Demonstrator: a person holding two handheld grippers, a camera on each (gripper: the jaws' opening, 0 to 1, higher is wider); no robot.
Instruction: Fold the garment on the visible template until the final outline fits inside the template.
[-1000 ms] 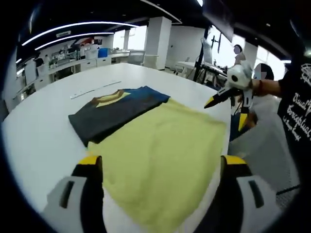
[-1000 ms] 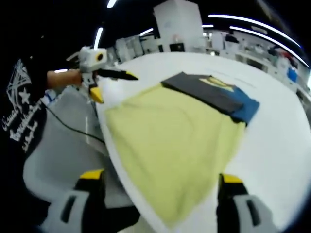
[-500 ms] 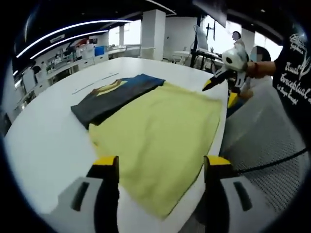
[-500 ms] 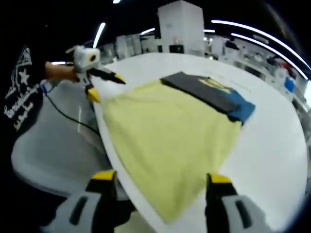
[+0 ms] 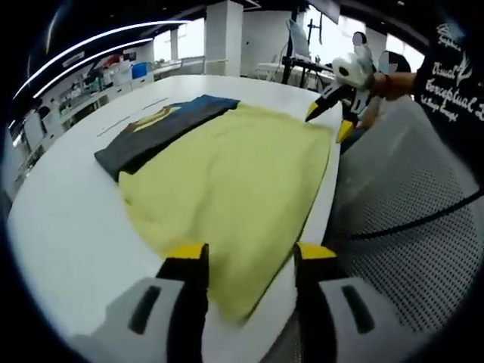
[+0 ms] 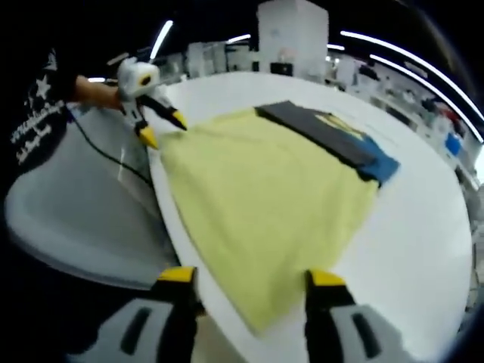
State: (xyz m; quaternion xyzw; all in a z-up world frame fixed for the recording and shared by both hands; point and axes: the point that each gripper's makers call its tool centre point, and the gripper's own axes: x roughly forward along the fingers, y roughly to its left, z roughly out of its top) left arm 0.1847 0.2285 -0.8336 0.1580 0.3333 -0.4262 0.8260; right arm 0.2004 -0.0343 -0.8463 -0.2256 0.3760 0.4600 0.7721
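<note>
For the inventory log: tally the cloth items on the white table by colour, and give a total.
Yellow garment, spread flat: 1
Dark grey and blue garment with a yellow patch, folded, at the yellow one's far edge: 1
Total: 2

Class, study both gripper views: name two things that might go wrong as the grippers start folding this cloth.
The yellow cloth overhangs the white round table edge, so a pull may drag it off. It also overlaps the dark folded garment, which may shift. Both open grippers, left and right, straddle corners and may pinch unevenly.
</note>
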